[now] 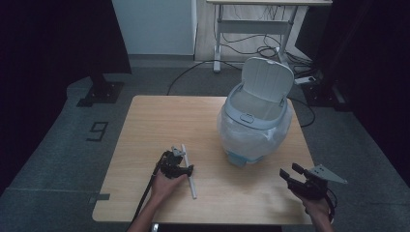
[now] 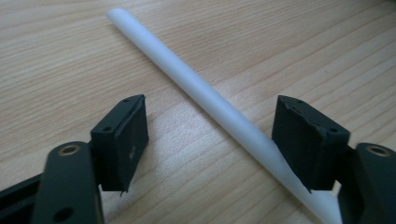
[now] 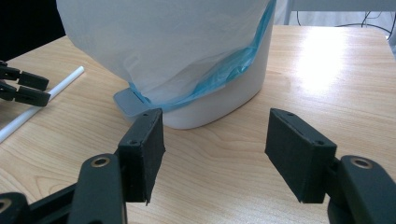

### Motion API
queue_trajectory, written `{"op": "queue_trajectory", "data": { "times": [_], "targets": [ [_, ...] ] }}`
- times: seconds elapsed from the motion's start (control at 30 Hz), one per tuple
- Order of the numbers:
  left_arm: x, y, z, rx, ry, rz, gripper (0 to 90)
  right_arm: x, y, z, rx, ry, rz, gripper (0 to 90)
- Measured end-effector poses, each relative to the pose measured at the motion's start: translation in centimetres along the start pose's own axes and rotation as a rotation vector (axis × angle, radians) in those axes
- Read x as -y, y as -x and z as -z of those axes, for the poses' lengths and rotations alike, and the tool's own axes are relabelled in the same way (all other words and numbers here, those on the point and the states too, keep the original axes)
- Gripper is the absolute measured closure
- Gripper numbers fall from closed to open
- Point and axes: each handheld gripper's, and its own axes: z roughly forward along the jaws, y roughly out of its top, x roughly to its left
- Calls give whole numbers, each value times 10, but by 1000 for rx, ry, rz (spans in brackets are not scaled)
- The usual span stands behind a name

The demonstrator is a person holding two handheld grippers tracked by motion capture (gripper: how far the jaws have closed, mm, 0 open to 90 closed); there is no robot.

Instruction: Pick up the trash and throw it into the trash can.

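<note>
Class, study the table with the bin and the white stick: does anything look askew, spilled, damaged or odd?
Nothing is spilled or broken. The white stick lies slantwise on the table, between the left gripper's open jaws. The bin's lid stands up and its liner bag balloons over the sides.

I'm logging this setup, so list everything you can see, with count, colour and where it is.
Stick: one, white, lying on the table between the left gripper's jaws.
Bin: one, pale grey, lid up, white liner over its rim, far right of the table.
Table: one, light wood.
Desk: one, white legs, behind the table, cables under it.
Floor marker: one, dark digit, left of the table.
Left gripper: one, black, jaws apart around the stick.
Right gripper: one, black, jaws open, facing the bin.
</note>
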Motion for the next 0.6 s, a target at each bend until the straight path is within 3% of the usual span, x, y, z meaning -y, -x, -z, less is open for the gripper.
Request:
{"op": "queue_trajectory", "data": {
  "times": [0.3, 0.6],
  "targets": [
    [4, -5, 4, -27, 12, -8, 410, 2, -1, -2, 3, -8, 4, 367],
    [8, -14, 9, -50, 21, 22, 594, 2, -2, -1, 4, -7, 7, 367]
  ]
}}
